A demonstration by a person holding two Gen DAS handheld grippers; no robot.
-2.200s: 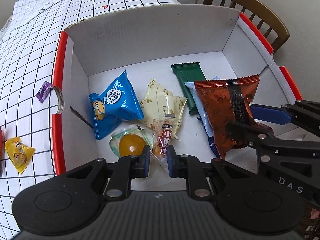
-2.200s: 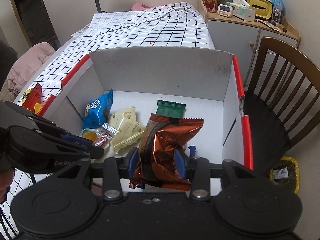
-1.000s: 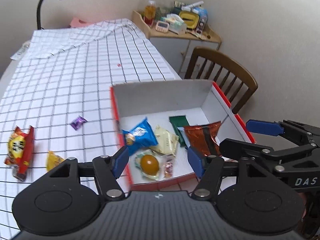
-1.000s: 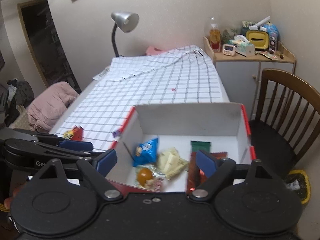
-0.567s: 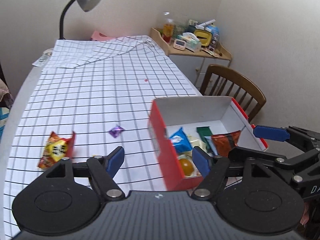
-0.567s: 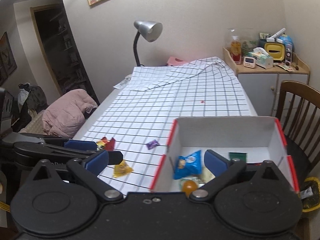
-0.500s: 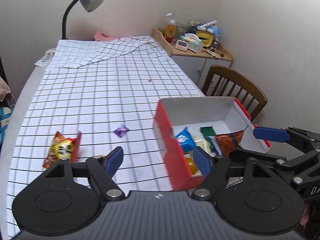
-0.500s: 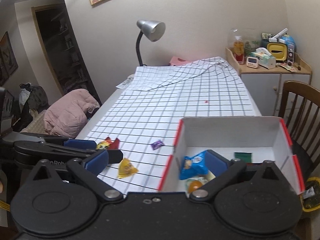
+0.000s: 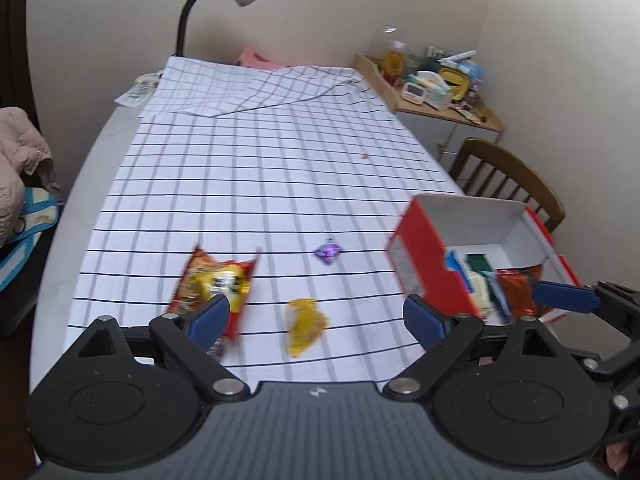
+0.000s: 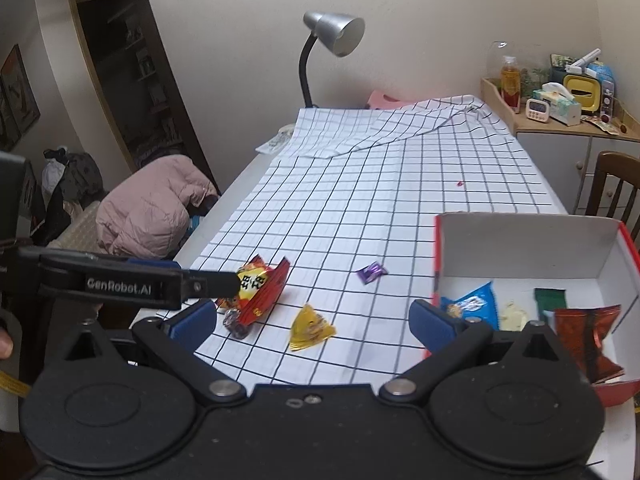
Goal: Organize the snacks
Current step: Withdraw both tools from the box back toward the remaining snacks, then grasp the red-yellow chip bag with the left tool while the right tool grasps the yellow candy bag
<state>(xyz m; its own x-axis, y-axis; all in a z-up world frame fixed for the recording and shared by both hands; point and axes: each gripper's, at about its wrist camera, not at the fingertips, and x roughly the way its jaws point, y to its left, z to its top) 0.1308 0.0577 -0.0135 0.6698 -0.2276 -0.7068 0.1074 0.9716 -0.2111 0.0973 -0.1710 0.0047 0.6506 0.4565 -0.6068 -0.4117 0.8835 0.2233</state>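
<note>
Snacks lie in two groups on the checked counter (image 10: 360, 200). Loose on the cloth are a red-and-yellow bag (image 10: 262, 286), a yellow packet (image 10: 311, 328) near it, and a purple sweet (image 10: 372, 272) farther back toward the box (image 10: 528, 246). The red-sided box stands at the counter's right edge and holds a blue bag (image 10: 474, 306), a pale packet (image 10: 514, 314), a green bar (image 10: 550, 300) and a brown bag (image 10: 586, 328). The left tool (image 9: 316, 316) hangs above the loose snacks, its jaws opening with nothing between them; the yellow packet shows through the gap. The right tool (image 10: 312, 320) is spread wide and empty, just right of the left one. A lamp (image 10: 332, 40) stands at the counter's far end, a chair (image 9: 508, 176) beside the box.
</note>
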